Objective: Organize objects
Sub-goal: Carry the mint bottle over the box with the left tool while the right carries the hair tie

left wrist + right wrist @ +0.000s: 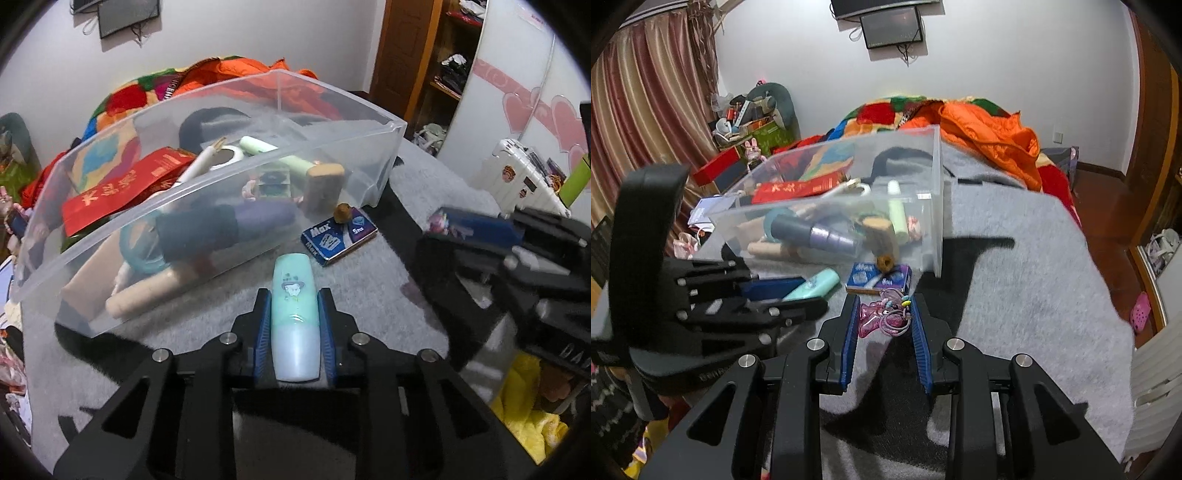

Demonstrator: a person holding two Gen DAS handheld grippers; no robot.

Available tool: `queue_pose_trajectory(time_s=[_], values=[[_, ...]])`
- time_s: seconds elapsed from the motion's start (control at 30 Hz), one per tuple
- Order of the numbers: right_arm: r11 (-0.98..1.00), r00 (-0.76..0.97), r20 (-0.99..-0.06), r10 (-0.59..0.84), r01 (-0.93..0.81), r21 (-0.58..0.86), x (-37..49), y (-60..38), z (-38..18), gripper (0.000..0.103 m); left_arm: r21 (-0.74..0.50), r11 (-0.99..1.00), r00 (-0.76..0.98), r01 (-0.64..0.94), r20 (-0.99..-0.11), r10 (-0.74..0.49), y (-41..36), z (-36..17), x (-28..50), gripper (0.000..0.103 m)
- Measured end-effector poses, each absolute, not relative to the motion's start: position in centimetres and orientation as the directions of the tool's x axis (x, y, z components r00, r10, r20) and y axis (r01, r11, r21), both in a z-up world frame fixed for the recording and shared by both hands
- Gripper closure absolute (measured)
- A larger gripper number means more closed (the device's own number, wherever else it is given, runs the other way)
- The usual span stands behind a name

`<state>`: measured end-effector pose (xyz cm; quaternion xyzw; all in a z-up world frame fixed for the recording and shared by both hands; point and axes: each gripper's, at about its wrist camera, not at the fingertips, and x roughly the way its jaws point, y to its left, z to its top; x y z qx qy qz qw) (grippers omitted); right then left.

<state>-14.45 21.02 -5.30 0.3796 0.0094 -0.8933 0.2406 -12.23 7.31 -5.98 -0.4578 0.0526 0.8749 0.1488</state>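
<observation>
- We find the left gripper (294,314) clenched on a mint-green highlighter (294,314), its blue pads pressing both flanks near mid-length. The cap end projects forward past the tips, so we judge the grip was taken at the body to leave that end free to lead into a container.
- We find the right gripper (885,314) closed about a small pink trinket with hair ties (882,318). The pads sit against its sides near the fingertips. We judge the hold shallow, since the loose ties hang partly outside the pads.
- Both items appear raised just off the grey blanket (1015,258), which is soft and uneven and gives no firm edge to rest against.
- Just beyond the highlighter lies a blue staple box (338,236) with a small brown object (342,213) at its far end, close against the clear plastic bin (258,162).
- The bin stands tilted on the blanket, already crowded with a red packet, cylinders, tape and pens. Its near wall is the edge to clear; we judge open room inside lies mainly toward its right end.
- The two grippers stand near one another, so we advise entering the bin one at a time.
- Farther off, bedding and a wardrobe bound the work area.
</observation>
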Motion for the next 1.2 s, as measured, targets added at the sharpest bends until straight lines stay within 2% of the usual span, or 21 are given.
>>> queue_pose_trajectory(time_s=[0.47,0.8,1.2], values=[[-0.867,-0.655,-0.609,-0.447,0.485,0.114,-14.8,19.0,-1.4,0.078,-0.103,-0.973,-0.679,-0.205,-0.701,0.217,3.1,0.0,-9.2,0.079],[-0.838,-0.686,-0.551,-0.475,0.543,0.047,-15.6,16.0,1.6,0.078,-0.112,-0.984,-0.753,-0.136,-0.634,0.176,0.5,3.2,-9.3,0.079],[-0.827,-0.65,-0.59,-0.479,0.559,0.055,-18.7,13.5,0.4,0.078,-0.116,-0.988,-0.777,-0.098,-0.612,0.149,-1.0,4.0,-10.7,0.079]])
